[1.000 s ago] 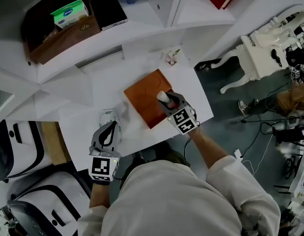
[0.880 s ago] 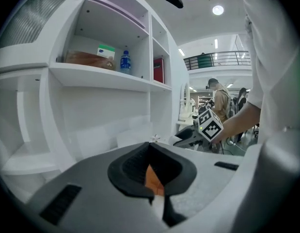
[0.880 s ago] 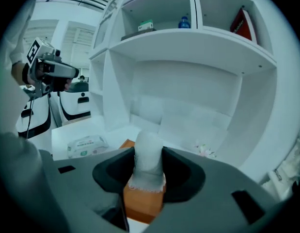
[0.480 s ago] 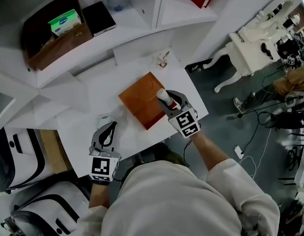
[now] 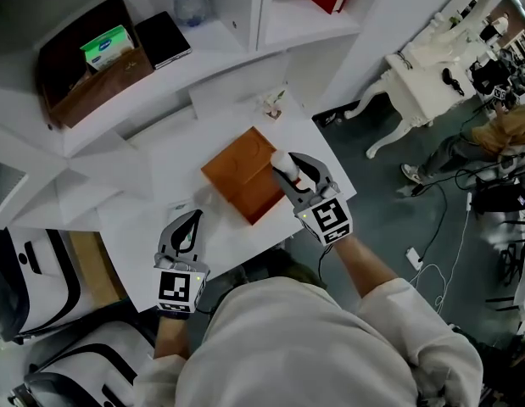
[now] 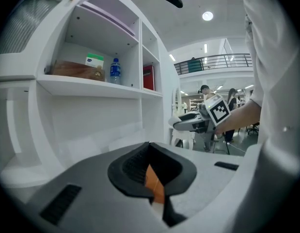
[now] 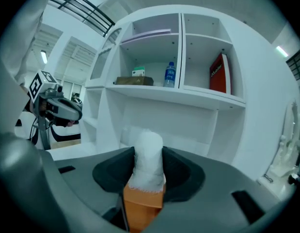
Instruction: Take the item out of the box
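Now, on the white desk (image 5: 152, 181) sits the brown box (image 5: 237, 185), and my right gripper (image 5: 292, 170) is clamped on the white foam-wrapped item (image 7: 148, 161) at the box's right edge, so I should lift straight up without squeezing harder. My left gripper (image 5: 192, 220) rests closed and empty beside the box. Whether the item's lower end has cleared the box, I cannot tell.

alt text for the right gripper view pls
The right gripper is clamped on a white wrapped item, upright between its dark jaws. Behind stands a white shelf unit with a brown box, a water bottle and a red book; the left gripper is at far left.
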